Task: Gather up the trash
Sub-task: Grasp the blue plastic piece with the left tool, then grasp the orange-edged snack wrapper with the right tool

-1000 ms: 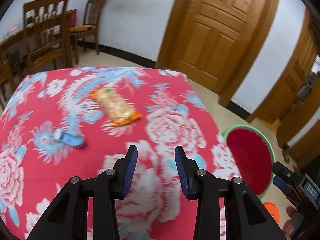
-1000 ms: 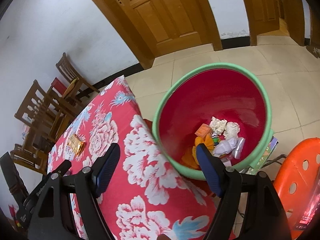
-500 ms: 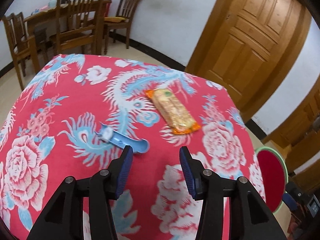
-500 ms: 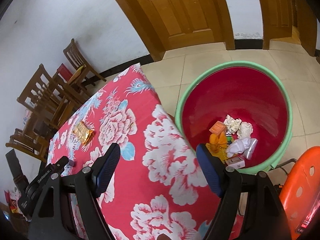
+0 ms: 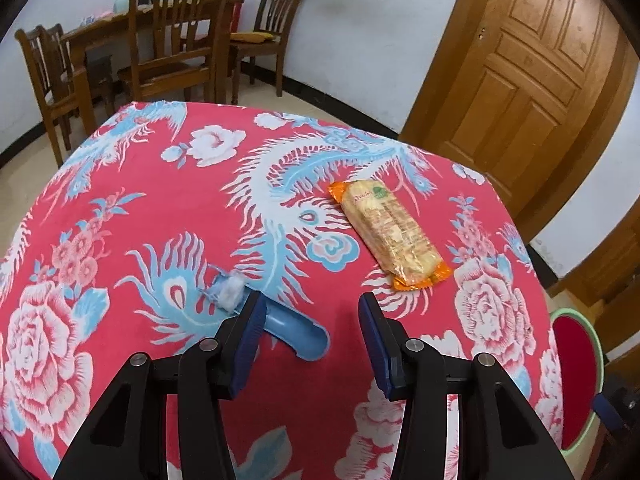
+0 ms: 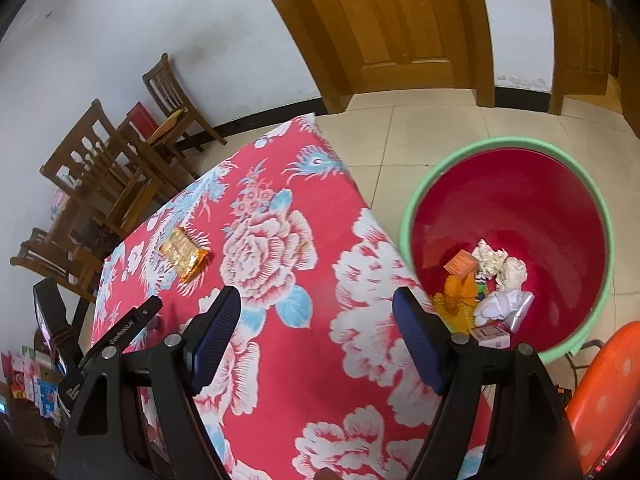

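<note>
Still empty and parted, left gripper [image 5: 310, 340] jaws above blue plastic piece [image 5: 294, 330] at seven o'clock of snack wrapper [image 5: 390, 234] on worktop [image 5: 120, 240]. Right gripper [image 6: 316, 344] jaws wide, empty. Likely snag on cloth, or slipping off curved plastic.

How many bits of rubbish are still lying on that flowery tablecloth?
2. A blue plastic piece with a white tuft lies just ahead of the left gripper. An orange snack wrapper lies farther off toward the door. The grippers hide some cloth, so more may be there.

Black angular gripper frames, silver screws, ribbed dark-blue pads [image 5: 246, 344] on the fingers.
</note>
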`<state>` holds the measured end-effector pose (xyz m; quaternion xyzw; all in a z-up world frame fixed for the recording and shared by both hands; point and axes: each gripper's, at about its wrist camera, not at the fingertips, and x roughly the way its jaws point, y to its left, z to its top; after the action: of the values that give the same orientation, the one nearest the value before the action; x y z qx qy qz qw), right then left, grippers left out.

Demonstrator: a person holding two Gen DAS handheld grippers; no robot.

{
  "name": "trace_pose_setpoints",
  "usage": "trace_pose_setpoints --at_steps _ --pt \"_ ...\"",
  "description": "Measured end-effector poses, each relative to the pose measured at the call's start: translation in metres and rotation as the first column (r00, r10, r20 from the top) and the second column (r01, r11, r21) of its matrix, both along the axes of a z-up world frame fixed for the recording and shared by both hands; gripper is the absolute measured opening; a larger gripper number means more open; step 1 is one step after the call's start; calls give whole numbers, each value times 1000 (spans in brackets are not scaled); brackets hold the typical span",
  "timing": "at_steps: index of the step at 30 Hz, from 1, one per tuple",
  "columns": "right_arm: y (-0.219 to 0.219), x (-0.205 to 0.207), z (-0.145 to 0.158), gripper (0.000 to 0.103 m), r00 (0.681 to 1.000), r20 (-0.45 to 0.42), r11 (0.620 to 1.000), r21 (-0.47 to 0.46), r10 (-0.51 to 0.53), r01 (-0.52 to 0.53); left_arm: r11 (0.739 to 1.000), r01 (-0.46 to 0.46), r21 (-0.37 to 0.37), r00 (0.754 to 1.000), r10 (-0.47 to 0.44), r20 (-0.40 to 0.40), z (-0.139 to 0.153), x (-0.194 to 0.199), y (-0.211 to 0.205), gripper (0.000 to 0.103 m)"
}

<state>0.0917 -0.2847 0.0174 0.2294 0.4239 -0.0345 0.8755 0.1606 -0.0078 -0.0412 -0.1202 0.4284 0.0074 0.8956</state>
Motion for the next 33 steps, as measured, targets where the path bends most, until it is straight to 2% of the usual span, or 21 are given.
trace_pose_setpoints --at_steps 1,5,8,11,12,14,23,33 --pt "2 2 0 79 1000 0 1000 -2 6 -6 1000 2 -1 1000 -2 2 0 0 1 49" --pt "13 12 0 79 999 -4 999 -12 33 -33 1000 2 8 1000 -2 4 0 -1 5 35" --pt "25 19 0 79 998 -10 998 -19 62 -62 1000 6 -14 1000 -6 3 0 -2 13 33" --pt "39 27 0 79 995 -16 995 -30 96 -97 1000 3 -31 1000 -4 -10 -3 -2 20 13" --pt "42 29 0 79 994 -17 994 -33 104 -105 998 -7 -58 1000 6 -9 -5 -3 26 9" --pt "51 34 1 79 992 -20 991 -41 125 -126 996 -14 -86 1000 14 -4 -6 -5 33 7" --pt "92 59 -4 79 978 -36 975 -79 208 -210 995 11 -97 999 -8 35 7 -9 54 7" --pt "136 101 -27 79 952 -80 944 -132 295 -303 994 10 -110 999 -6 36 9 -14 75 7"
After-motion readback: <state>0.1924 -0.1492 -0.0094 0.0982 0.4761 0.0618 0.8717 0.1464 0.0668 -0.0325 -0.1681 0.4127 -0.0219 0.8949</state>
